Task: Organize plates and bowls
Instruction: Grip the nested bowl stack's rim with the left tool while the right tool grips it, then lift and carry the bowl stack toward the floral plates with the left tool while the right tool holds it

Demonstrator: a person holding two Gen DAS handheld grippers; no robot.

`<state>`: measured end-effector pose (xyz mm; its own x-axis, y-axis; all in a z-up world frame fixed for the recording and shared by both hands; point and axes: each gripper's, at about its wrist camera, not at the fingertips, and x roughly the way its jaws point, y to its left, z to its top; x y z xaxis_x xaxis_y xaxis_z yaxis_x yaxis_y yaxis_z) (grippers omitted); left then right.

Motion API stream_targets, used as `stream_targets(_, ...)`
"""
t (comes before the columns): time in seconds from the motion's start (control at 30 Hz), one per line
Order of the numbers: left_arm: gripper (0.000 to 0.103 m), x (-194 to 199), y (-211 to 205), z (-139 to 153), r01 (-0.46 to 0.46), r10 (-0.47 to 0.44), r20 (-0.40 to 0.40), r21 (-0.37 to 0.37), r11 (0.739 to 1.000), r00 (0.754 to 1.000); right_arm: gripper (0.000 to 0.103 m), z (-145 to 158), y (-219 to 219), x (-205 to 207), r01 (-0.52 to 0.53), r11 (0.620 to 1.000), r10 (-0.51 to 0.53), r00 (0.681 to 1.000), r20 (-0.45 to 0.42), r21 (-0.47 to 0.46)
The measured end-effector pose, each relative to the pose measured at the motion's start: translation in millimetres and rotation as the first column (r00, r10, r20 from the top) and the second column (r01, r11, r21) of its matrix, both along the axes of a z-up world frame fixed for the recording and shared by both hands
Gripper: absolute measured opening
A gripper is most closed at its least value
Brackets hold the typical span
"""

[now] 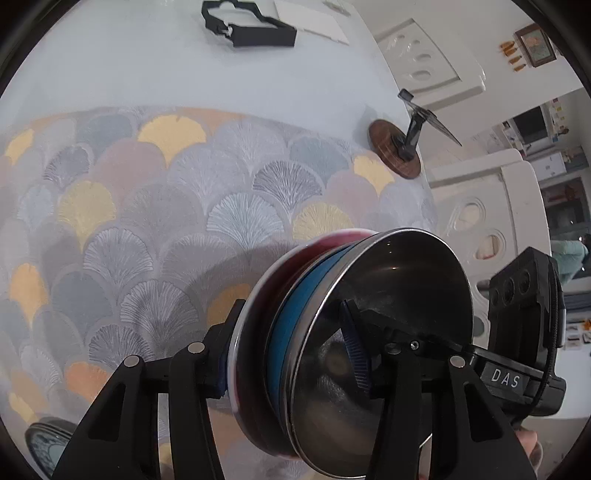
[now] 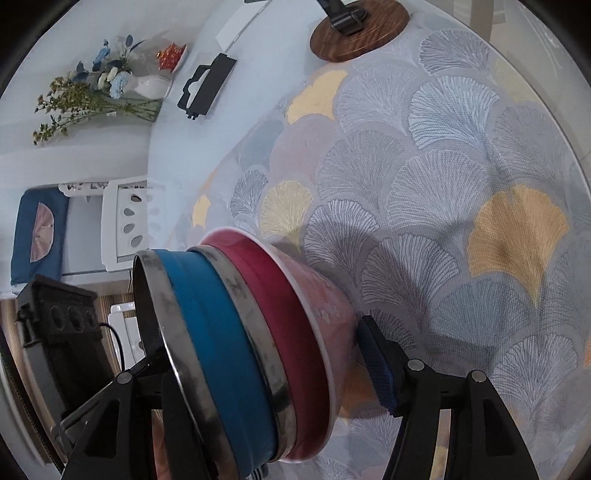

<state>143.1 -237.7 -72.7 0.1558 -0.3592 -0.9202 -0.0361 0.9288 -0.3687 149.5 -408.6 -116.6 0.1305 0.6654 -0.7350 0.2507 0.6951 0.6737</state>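
Note:
A nested stack of bowls is held on its side between both grippers above the fan-patterned tablecloth (image 1: 155, 206). The stack has a steel-rimmed bowl (image 1: 391, 306) with a blue band (image 1: 291, 325) set inside a red bowl (image 1: 255, 295). In the right wrist view the blue band (image 2: 225, 339) and the red bowl (image 2: 295, 325) show the same stack. My left gripper (image 1: 291, 365) is shut across the stack, one finger inside the steel bowl. My right gripper (image 2: 258, 373) is shut on the stack from the opposite side, one pad (image 2: 376, 365) on the red bowl's base.
A round wooden coaster with a black stand (image 1: 397, 147) sits near the table's edge, also in the right wrist view (image 2: 358, 33). A black frame (image 1: 251, 26) and white paper lie farther off. A patterned plate's edge (image 1: 44, 446) shows low left. White chairs (image 1: 480, 229) and a flower vase (image 2: 147, 86) are nearby.

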Motion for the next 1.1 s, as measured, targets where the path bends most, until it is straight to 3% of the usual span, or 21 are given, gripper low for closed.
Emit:
stream_targets(0.33,0.044,-7,5,5,-0.011,0.011,-0.006,0.012,1.0,1.0,0.056,10,2,-2,-0.012,0.999,0.014,0.999,0.032,-0.047)
stream_targets(1.1,0.044,-11,6,30,-0.02,0.017,0.047,0.061,0.998,0.999,0.046,33,2,-5,0.005,0.999,-0.002,0.996,0.084,-0.041)
